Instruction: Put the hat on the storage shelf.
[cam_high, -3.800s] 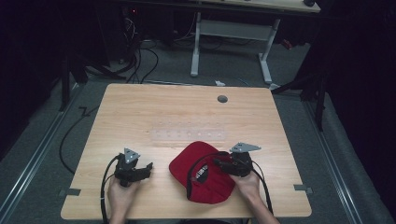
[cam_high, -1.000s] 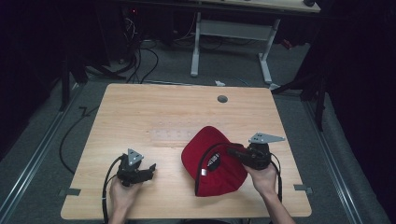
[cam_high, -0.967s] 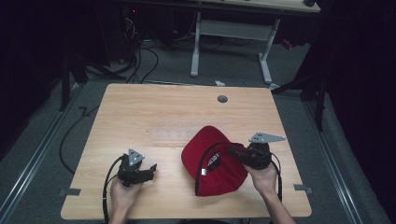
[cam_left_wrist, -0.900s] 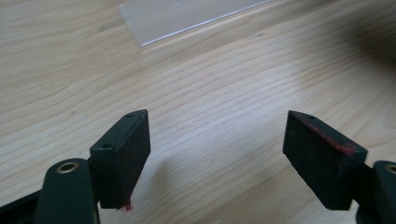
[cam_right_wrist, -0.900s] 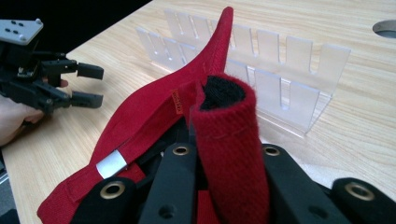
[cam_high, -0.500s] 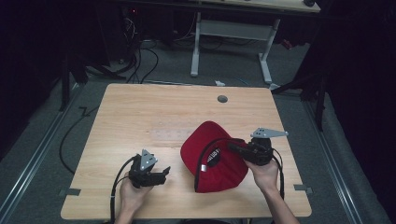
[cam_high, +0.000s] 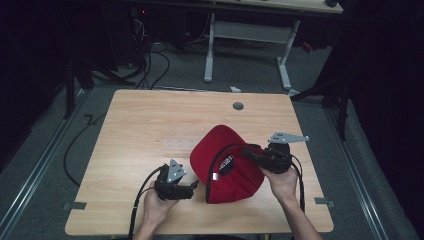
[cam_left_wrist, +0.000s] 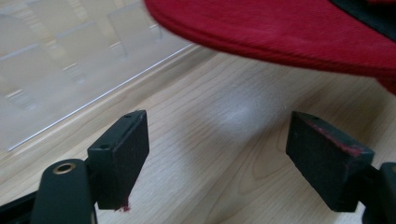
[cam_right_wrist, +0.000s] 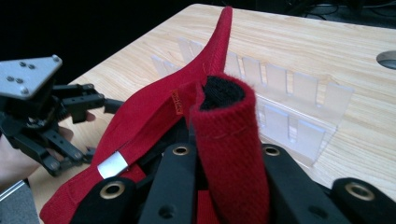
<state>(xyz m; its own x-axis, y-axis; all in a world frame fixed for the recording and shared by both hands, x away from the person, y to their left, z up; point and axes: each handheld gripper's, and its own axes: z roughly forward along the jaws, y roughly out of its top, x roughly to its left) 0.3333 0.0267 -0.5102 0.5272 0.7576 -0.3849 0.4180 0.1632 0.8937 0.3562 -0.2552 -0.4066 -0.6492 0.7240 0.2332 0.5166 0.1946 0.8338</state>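
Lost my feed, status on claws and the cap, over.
Right claw shut on the red cap, cap lifted on edge. Left claw open, just short of the brim. Clear plastic rack behind, nothing blocking.

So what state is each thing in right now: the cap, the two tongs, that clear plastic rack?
Red cap: tipped up on its edge, rear strap pinched by the right tongs.
Right tongs: shut on the cap's strap.
Left tongs: open, nothing between them, just short of the cap's brim.
Clear rack: lying flat on the table, beside the cap.
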